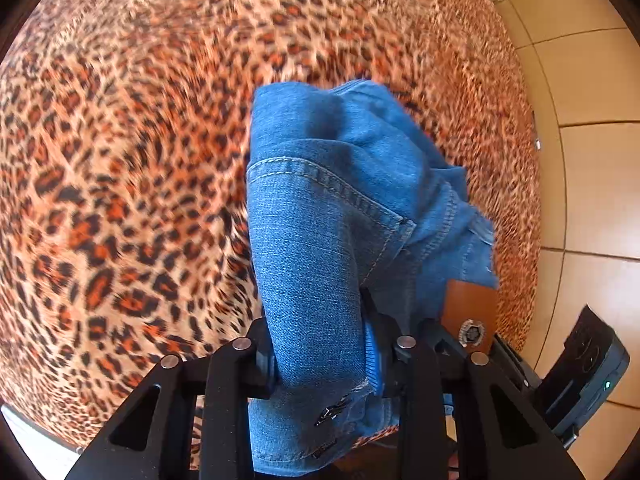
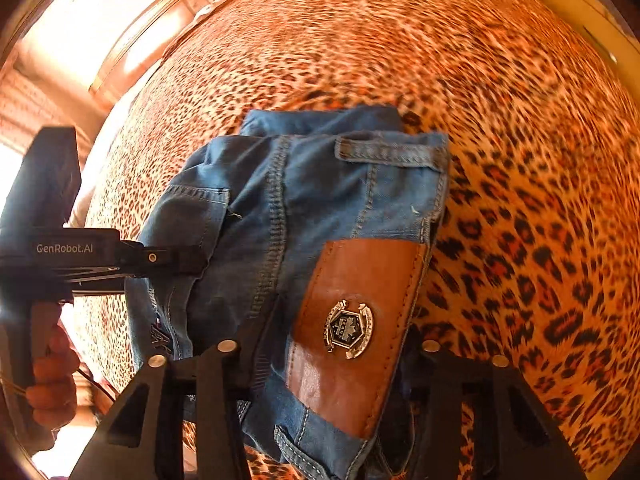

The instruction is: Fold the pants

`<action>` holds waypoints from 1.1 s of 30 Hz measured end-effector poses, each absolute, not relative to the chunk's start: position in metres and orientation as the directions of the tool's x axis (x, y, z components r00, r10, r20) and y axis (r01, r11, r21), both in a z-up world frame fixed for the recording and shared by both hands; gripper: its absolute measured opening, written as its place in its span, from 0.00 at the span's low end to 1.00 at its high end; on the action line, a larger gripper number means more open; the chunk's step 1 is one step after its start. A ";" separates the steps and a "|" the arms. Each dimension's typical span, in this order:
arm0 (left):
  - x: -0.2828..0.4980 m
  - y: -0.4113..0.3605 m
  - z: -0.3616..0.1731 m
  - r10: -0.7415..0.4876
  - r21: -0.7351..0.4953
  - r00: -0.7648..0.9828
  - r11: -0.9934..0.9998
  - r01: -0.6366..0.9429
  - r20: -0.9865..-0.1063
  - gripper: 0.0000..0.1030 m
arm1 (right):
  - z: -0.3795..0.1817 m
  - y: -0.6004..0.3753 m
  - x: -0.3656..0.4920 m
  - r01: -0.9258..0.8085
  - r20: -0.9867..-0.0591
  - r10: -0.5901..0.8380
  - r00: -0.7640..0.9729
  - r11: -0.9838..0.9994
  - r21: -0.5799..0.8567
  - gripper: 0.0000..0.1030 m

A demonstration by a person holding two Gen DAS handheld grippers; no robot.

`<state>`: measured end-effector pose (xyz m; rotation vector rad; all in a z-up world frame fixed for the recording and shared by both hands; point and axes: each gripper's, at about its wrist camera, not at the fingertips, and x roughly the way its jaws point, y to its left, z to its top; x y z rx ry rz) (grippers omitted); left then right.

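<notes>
Left wrist view: jeans (image 1: pixel 344 216) being lifted over the bed (image 1: pixel 120 160).
Bunched denim is hanging above the spread, nearer its right edge. Left gripper (image 1: pixel 324 364) and right gripper (image 2: pixel 324 364) are both clenching the waistband, probably shaking it out; next, laying it flat.

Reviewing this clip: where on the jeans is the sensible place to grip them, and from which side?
Probably the waistband end of the jeans, near the brown leather patch, coming from above. That thick stitched band gives the pads firm layers to bite. The right gripper holds there now, and the left gripper clamps a bunched fold alongside, over the leopard-print bedspread.
</notes>
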<state>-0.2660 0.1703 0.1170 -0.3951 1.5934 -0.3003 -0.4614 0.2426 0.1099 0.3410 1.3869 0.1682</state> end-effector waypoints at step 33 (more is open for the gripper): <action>-0.289 0.276 0.171 -0.011 -0.037 0.305 0.996 -0.078 -0.952 0.59 | 0.136 0.322 -0.409 0.118 -0.956 0.282 0.078 0.950 0.290 0.66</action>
